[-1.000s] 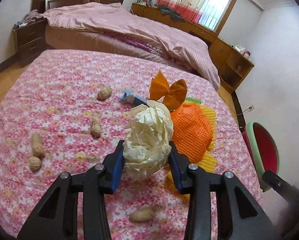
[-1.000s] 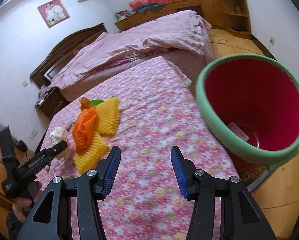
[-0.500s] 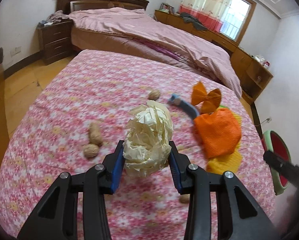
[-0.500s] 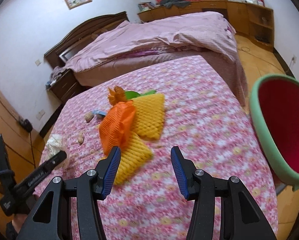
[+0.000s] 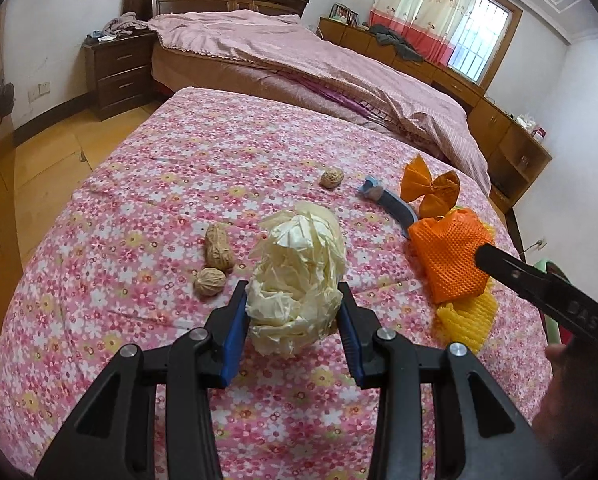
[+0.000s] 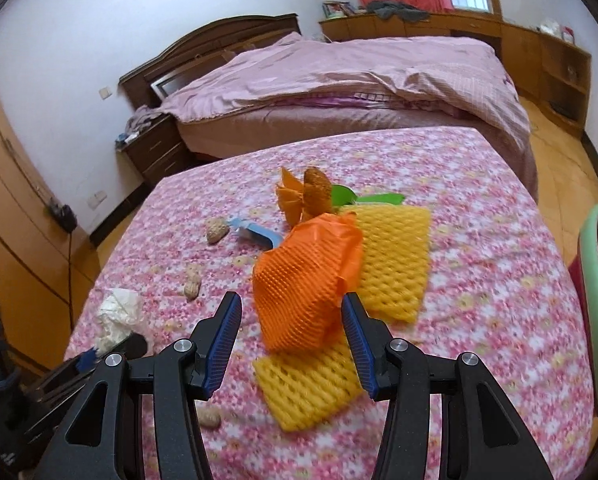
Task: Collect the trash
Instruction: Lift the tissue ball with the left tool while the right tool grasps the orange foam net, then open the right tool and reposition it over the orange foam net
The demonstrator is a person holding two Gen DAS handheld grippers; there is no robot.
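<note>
The left tool [image 5: 293,314] is clamped on a crumpled cream paper wad [image 5: 297,280], both blue pads pressing its sides, above the floral worktop [image 5: 159,184]. The right tool [image 6: 291,334] is spread wide, its pads flanking the near end of an orange foam net [image 6: 305,280]; contact is unclear. The net's long axis runs away from the tool, lying over 2 yellow foam nets [image 6: 395,256]. Beyond lie peanuts [image 5: 218,246], a blue wrapper [image 5: 391,202] and an orange paper bow [image 5: 429,188]. A green-rimmed red bin [image 6: 597,312] stands at the worktop's right edge.
</note>
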